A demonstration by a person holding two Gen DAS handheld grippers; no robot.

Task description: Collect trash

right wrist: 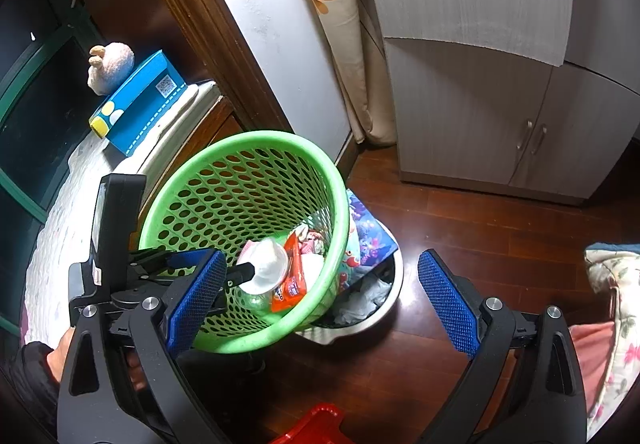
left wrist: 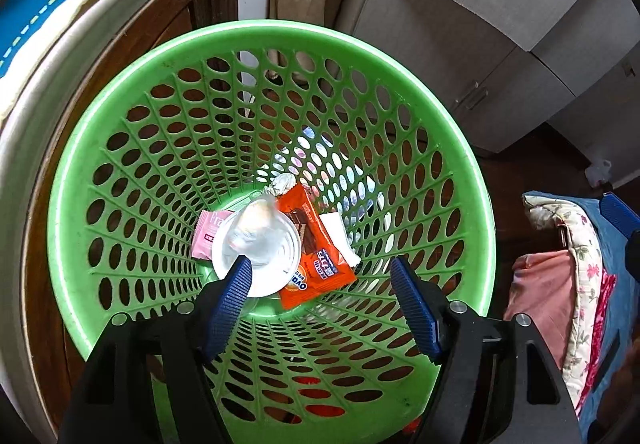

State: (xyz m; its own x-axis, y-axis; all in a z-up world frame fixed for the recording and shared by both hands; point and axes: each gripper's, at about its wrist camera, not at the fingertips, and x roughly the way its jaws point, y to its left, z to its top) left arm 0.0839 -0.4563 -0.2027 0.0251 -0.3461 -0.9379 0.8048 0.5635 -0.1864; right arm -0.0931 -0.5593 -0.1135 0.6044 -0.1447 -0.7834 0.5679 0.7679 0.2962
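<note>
The left gripper (left wrist: 320,276) hangs over the mouth of the green basket (left wrist: 132,56), pointing steeply down, its blue pads spread wide with nothing pressed between them; the clear plastic cup (left wrist: 260,244) lies low in the basket, on top of the orange wrapper (left wrist: 316,244) and beside a pink packet (left wrist: 206,234). The drop looks made — so the step in hand, as I judge it, is to come away cleanly; lift straight up out of the rim rather than sideways (the basket sits tilted, propped on a metal bin (right wrist: 384,308), and a nudge could tip it). Keep the jaws apart until well clear, so no wrapper is snagged on the way out. The right gripper (right wrist: 320,304) waits beside the basket above the wooden floor (right wrist: 460,236), jaws wide and empty — free to go for the next piece.
</note>
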